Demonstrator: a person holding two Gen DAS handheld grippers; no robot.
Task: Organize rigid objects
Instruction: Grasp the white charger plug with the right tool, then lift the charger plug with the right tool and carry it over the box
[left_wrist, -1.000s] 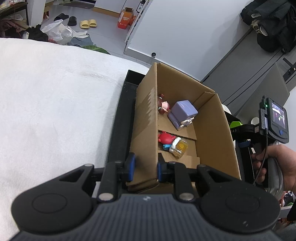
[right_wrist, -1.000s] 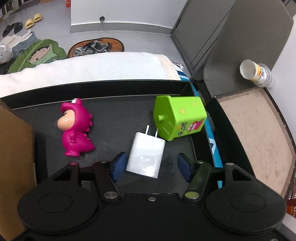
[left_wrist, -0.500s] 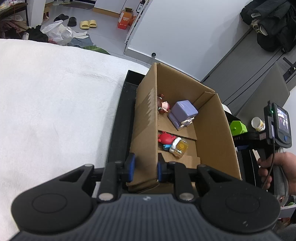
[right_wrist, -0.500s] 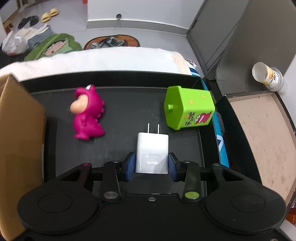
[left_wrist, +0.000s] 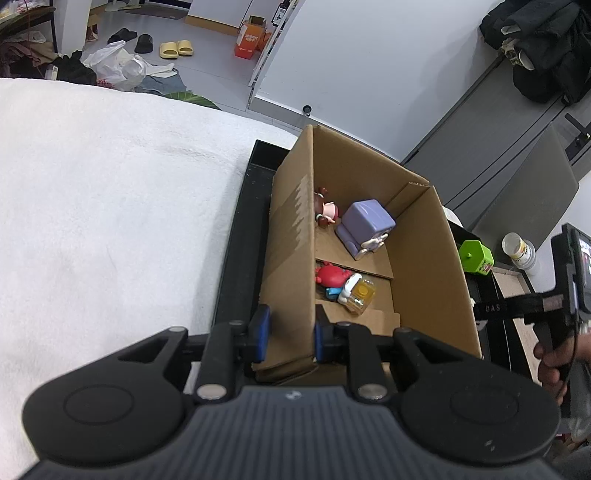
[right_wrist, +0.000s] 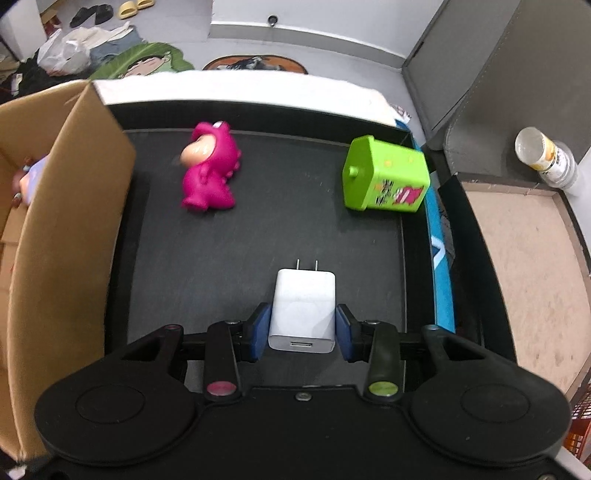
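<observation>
In the left wrist view my left gripper (left_wrist: 290, 334) is shut on the near left wall of an open cardboard box (left_wrist: 424, 266). Inside lie a purple block toy (left_wrist: 367, 227), a small doll (left_wrist: 325, 210), a red toy (left_wrist: 330, 275) and a yellow cube (left_wrist: 360, 295). My right gripper (right_wrist: 302, 326) is shut on a white plug charger (right_wrist: 303, 299), prongs pointing away, just above the black tray (right_wrist: 258, 240). A pink dinosaur figure (right_wrist: 210, 171) and a green box toy (right_wrist: 386, 175) rest further back on the tray. The cardboard box (right_wrist: 70, 221) stands at the tray's left.
A white cloth (left_wrist: 110, 203) covers the surface left of the box. A tan-lined tray (right_wrist: 524, 251) and a capped jar (right_wrist: 546, 158) sit to the right, beside grey panels. A person's hand (left_wrist: 554, 362) holds the right gripper.
The right gripper's jaws closed on the white charger and carried it back toward the near side of the tray, bringing the cardboard box into its view. The left gripper stayed put.
</observation>
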